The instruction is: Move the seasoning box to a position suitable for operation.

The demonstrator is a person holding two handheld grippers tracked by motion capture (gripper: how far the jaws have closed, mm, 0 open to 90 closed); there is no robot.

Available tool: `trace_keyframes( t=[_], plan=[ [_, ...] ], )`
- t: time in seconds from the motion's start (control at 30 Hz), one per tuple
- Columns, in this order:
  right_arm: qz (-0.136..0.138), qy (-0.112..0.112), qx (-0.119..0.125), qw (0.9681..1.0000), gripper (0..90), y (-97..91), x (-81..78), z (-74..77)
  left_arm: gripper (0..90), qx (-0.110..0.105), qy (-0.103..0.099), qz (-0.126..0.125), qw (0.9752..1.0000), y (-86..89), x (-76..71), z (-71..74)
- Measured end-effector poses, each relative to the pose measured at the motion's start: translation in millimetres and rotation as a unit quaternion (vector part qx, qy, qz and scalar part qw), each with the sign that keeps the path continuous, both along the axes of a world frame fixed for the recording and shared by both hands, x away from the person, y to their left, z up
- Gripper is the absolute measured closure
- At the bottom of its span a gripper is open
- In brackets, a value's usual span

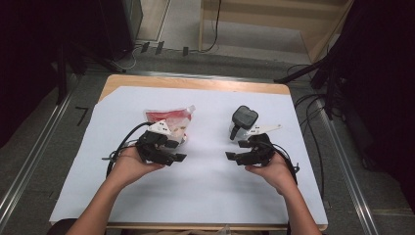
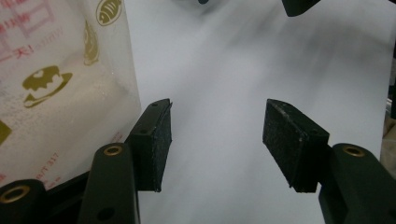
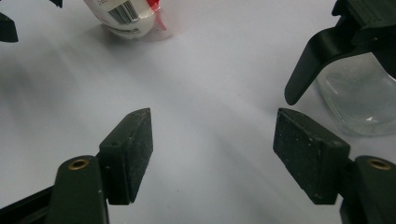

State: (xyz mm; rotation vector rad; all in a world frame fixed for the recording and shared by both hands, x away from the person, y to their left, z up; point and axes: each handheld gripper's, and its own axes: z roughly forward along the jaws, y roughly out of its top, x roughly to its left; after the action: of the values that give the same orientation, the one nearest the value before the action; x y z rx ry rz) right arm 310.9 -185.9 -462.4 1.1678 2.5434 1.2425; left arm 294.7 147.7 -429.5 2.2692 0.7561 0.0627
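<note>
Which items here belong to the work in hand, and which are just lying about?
In use:
- left gripper, open
- right gripper, open
- refill pouch
- spray bottle

Lying about:
- white sheet covering the table
- cables on the floor

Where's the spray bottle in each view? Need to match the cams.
High view: spray bottle right of centre, just beyond the right gripper.
Left gripper view: can't tell; only dark blurred bits along the top edge.
Right gripper view: right edge, black trigger over clear body.
Shared landmark: refill pouch.
</note>
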Motion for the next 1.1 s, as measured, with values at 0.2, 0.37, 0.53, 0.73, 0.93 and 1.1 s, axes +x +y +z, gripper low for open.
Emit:
trace_keyframes(
  t=[0.2, 0.37, 0.53, 0.73, 0.93, 1.1],
  plan=[
    [0.007, -0.012, 0.012, 0.9998, 41.1, -0.3, 2.9, 3.1, 42.5, -0.011, 0.011, -0.008, 0.9998, 1.7, 2.6, -4.7],
    [0.027, -0.032, 0.01, 0.9991, 40.5, 1.7, -1.5, 6.0, 42.6, 0.001, 0.016, -0.013, 0.9998, 1.4, 2.9, -6.2],
    [0.036, -0.028, 0.013, 0.9989, 39.1, 1.8, -3.6, 4.3, 40.0, -0.003, 0.009, -0.02, 0.9998, 1.0, 0.3, -5.8],
    [0.035, -0.033, 0.015, 0.9988, 39.9, -1.1, -4.2, 5.3, 41.1, 0.008, 0.003, -0.025, 0.9996, 2.7, -4.5, -0.1],
    [0.022, -0.03, 0.01, 0.9993, 39.2, -5.8, -2.5, 4.5, 39.9, 0.006, 0.001, -0.021, 0.9998, 6.1, -5.0, 1.2],
    [0.02, -0.034, 0.009, 0.9992, 41.8, -8.0, -2.6, 4.2, 39.6, 0.002, 0.004, -0.023, 0.9997, 6.0, -6.1, 1.8]
  ],
)
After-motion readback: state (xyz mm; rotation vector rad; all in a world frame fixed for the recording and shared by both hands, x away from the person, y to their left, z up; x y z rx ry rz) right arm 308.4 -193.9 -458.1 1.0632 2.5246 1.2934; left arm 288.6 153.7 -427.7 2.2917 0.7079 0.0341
